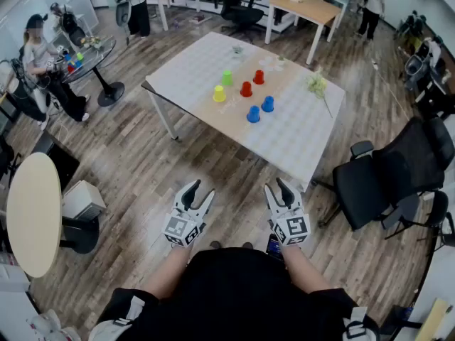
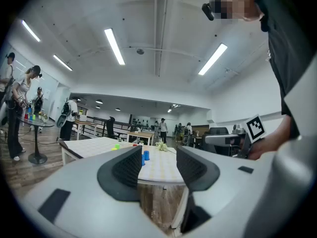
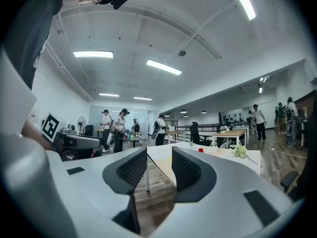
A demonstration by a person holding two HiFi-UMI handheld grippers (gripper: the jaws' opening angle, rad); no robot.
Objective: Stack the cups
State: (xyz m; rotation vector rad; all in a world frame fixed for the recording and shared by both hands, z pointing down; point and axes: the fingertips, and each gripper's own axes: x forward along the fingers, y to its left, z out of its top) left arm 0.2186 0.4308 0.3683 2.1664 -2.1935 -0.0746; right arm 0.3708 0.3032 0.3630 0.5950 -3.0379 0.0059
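Observation:
Several small cups stand apart on the white and wood table (image 1: 298, 137) across the floor from me: a green cup (image 1: 227, 77), a yellow cup (image 1: 219, 94), two red cups (image 1: 246, 89) (image 1: 259, 77) and two blue cups (image 1: 253, 114) (image 1: 267, 104). My left gripper (image 1: 197, 192) and right gripper (image 1: 276, 188) are held level near my body, well short of the table, both open with nothing between the jaws. Past the left gripper (image 2: 158, 165), the left gripper view shows the blue cups (image 2: 144, 156) far off. The right gripper (image 3: 159, 167) frames the table's corner, with a red cup (image 3: 200, 149) beyond.
A sprig of white flowers (image 1: 316, 84) lies on the table's right part. A black office chair (image 1: 387, 176) stands right of the table, a round cream table (image 1: 32, 212) at my left. People stand around a round glass table (image 1: 92, 52) at the far left. Wood floor separates me from the table.

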